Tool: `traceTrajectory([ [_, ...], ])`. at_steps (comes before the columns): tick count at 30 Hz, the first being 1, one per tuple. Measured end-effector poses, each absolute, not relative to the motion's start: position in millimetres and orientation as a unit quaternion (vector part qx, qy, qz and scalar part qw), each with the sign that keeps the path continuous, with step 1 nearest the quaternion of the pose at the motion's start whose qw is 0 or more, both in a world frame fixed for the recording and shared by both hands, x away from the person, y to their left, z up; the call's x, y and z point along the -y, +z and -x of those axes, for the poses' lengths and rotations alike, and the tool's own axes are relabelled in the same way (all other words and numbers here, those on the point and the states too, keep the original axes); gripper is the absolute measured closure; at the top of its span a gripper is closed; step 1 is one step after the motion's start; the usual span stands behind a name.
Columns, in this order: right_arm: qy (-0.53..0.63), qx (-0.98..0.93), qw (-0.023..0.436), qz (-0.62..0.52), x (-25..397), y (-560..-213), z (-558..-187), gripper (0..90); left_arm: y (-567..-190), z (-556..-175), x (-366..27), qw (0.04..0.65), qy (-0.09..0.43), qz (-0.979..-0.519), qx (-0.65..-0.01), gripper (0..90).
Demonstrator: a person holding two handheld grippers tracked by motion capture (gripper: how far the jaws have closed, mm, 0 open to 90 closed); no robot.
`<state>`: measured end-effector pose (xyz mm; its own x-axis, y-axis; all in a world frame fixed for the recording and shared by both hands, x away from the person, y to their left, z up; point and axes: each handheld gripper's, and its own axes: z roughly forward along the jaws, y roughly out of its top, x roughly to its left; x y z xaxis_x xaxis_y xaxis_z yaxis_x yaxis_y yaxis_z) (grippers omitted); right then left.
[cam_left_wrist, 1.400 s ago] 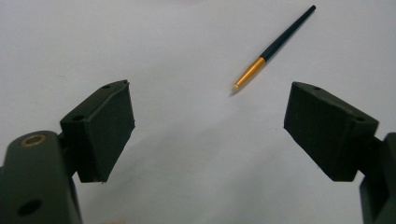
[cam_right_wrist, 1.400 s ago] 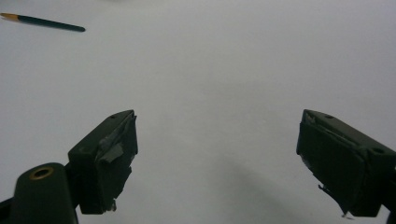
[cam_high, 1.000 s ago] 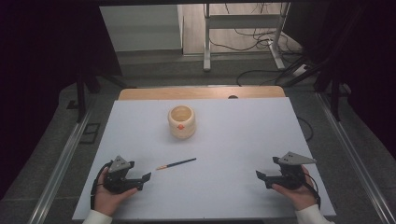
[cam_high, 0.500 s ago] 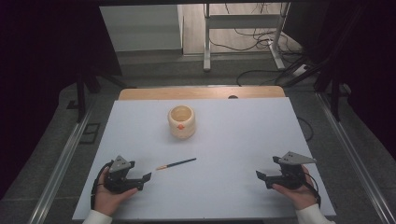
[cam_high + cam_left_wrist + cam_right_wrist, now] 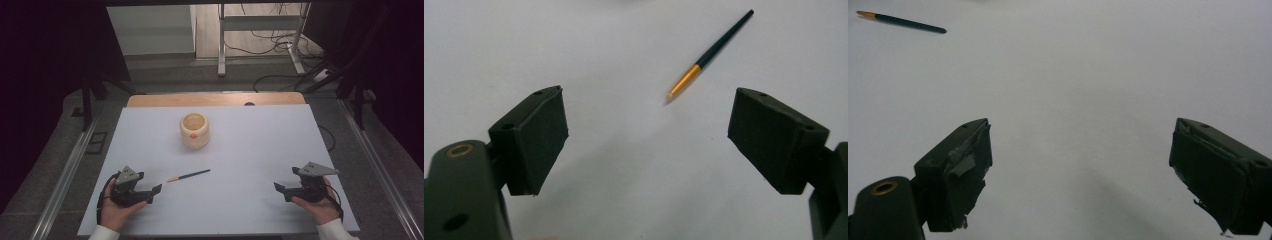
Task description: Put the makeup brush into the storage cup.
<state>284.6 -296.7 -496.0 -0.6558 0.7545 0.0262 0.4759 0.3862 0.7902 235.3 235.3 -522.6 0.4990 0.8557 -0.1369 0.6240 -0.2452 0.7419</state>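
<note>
Nothing has shifted: both the left tongs (image 5: 150, 192) and right tongs (image 5: 281, 190) rest wide open and empty, the brush (image 5: 189, 175) lying untouched just ahead of the left pair.

Dark, gold-tipped brush (image 5: 189, 175) flat on white table (image 5: 250, 150)

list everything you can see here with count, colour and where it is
pen: 1, dark barrel with gold tip, lying flat on the table near the left gripper
cup: 1, cream with an orange spot, upright behind the pen
table: 1, white top with a wooden far edge
cables: several, dark, on the floor beyond the table
left gripper: 1, black, near left, fingers apart
right gripper: 1, black, near right, fingers apart
hands: 2, one holding each gripper
</note>
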Motion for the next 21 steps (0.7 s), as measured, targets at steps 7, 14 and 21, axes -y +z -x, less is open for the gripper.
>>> traceTrajectory([
  [7,0.409,-0.814,0.168,-0.376,300,-497,-283,10.9,-516,-237,-235,0.381,0.155,-0.781,-0.470,16.5],
  [14,0.405,-0.816,0.166,-0.377,299,-498,-286,11.0,-516,-238,-236,0.381,0.150,-0.786,-0.463,16.7],
  [21,0.402,-0.818,0.166,-0.376,298,-499,-285,11.0,-510,-237,-236,0.391,0.149,-0.787,-0.453,18.2],
])
